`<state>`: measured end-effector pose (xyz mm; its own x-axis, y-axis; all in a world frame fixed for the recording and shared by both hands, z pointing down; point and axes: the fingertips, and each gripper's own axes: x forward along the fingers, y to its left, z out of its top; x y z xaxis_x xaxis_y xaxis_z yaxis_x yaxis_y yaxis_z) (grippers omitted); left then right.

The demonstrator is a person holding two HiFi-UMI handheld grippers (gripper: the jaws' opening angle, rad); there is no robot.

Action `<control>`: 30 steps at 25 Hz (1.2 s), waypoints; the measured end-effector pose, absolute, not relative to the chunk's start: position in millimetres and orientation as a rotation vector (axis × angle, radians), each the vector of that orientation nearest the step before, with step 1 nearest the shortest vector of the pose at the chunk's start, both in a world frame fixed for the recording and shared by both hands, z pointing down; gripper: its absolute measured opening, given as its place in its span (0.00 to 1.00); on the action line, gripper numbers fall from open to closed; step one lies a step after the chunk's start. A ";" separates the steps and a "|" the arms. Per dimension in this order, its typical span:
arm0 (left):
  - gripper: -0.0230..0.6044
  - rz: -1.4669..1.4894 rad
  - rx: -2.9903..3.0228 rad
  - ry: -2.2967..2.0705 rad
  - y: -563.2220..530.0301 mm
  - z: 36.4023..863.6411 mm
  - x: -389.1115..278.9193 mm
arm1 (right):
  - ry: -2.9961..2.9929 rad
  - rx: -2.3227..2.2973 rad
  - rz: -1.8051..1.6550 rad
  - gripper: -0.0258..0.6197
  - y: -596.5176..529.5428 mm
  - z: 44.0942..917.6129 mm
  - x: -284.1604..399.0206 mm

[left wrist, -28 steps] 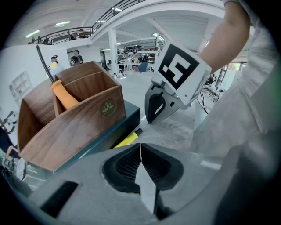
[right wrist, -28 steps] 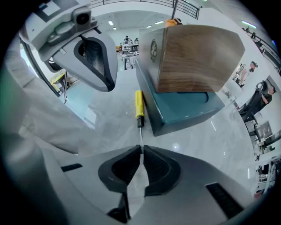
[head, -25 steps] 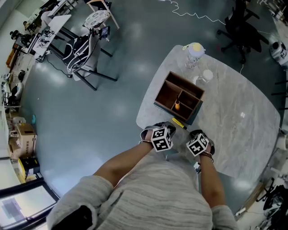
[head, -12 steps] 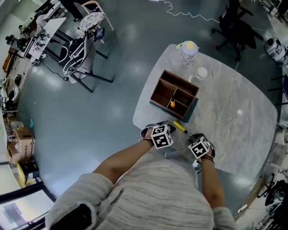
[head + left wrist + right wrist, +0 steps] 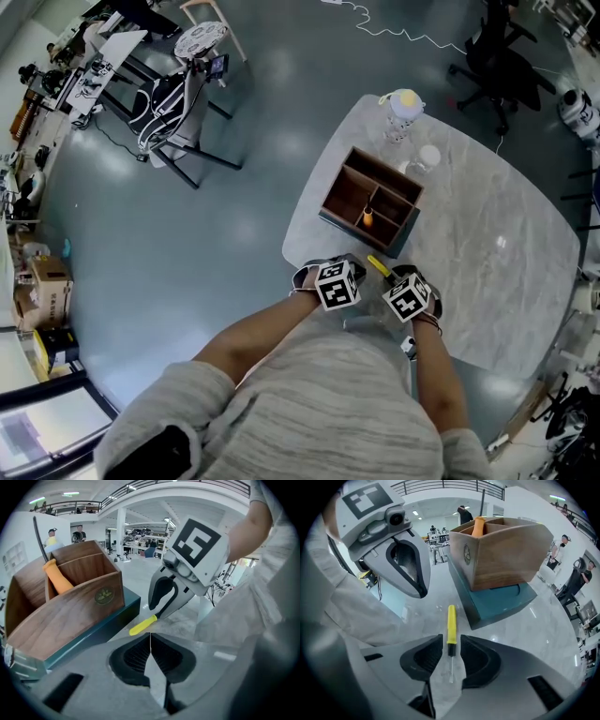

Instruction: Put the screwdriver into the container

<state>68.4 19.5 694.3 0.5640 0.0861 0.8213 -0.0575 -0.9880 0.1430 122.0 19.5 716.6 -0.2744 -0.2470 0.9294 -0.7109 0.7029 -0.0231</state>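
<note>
Right gripper [image 5: 451, 641]: the jaws have just been opening and now stand wide apart, gripping nothing. The screwdriver [image 5: 451, 629] lies flat on the marble table [image 5: 543, 620] in the gap between the pads, at lower centre of the right gripper view. The thin shaft and black collar sit between the pads. The yellow handle runs up-frame, past the jaw tips, toward the container [image 5: 506, 550].

Left gripper [image 5: 150, 638]: the jaws are fully closed against each other with nothing between them. In the head view it sits just left of the right gripper, at the lower edge of the table.

Container: a wooden box with dividers on a dark teal base, above the grippers in the head view. The screwdriver is outside it, just beside the base. An orange-handled tool [image 5: 478, 527] leans in one compartment.
</note>
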 end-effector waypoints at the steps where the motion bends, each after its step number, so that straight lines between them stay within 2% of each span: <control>1: 0.06 1.398 2.634 0.017 18.7 694.3 66.3 | -1.840 0.743 0.536 0.19 15.6 717.8 118.5; 16: 0.06 1.379 2.565 -0.053 10.3 699.5 30.1 | -1.739 0.678 0.476 0.19 0.7 743.0 95.8; 19: 0.06 1.374 2.562 -0.057 9.9 699.6 30.6 | -1.750 0.678 0.480 0.14 3.1 743.8 93.7; 30: 0.06 1.281 2.546 -0.088 3.9 686.6 31.0 | -1.913 0.773 0.533 0.14 2.6 703.7 80.5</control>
